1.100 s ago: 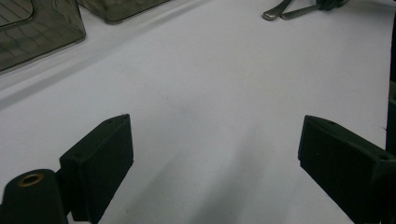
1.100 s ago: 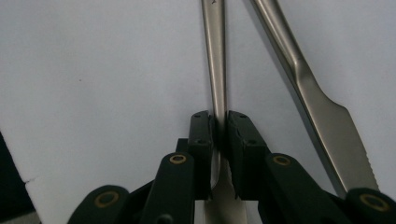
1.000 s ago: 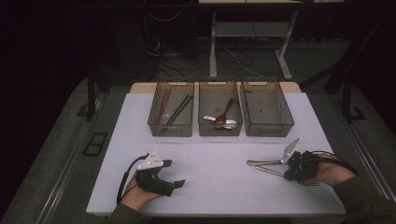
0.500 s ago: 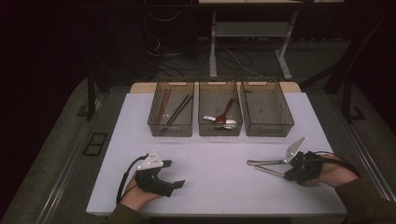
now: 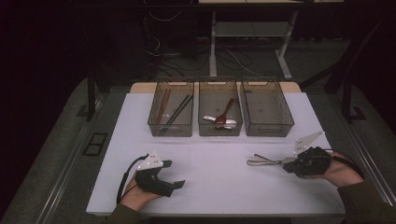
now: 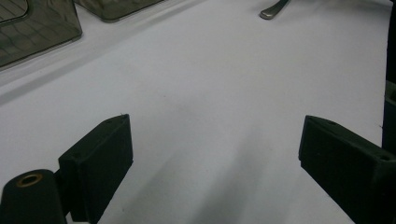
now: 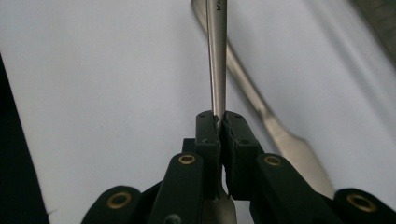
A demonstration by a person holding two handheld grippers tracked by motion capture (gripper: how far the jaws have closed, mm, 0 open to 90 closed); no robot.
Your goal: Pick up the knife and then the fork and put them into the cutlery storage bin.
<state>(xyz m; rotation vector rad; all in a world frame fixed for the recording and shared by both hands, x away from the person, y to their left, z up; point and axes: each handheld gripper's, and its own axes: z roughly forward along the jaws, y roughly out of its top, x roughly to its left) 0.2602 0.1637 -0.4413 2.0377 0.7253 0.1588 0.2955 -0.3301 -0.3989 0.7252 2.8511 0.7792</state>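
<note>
Right gripper (image 7: 218, 122) clamped on metal utensil handle (image 7: 216, 51).
Second utensil (image 7: 261, 109) lies on white table (image 5: 210, 158) just beside its jaws. Left gripper (image 6: 215, 154) wide apart, nothing between, resting well away.

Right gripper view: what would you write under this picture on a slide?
The right tool, shut on a metal utensil handle, with a second utensil lying on the white table.

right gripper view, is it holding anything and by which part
Yes: the right gripper is shut on a metal utensil, gripping its slim handle. The left gripper holds nothing.
</note>
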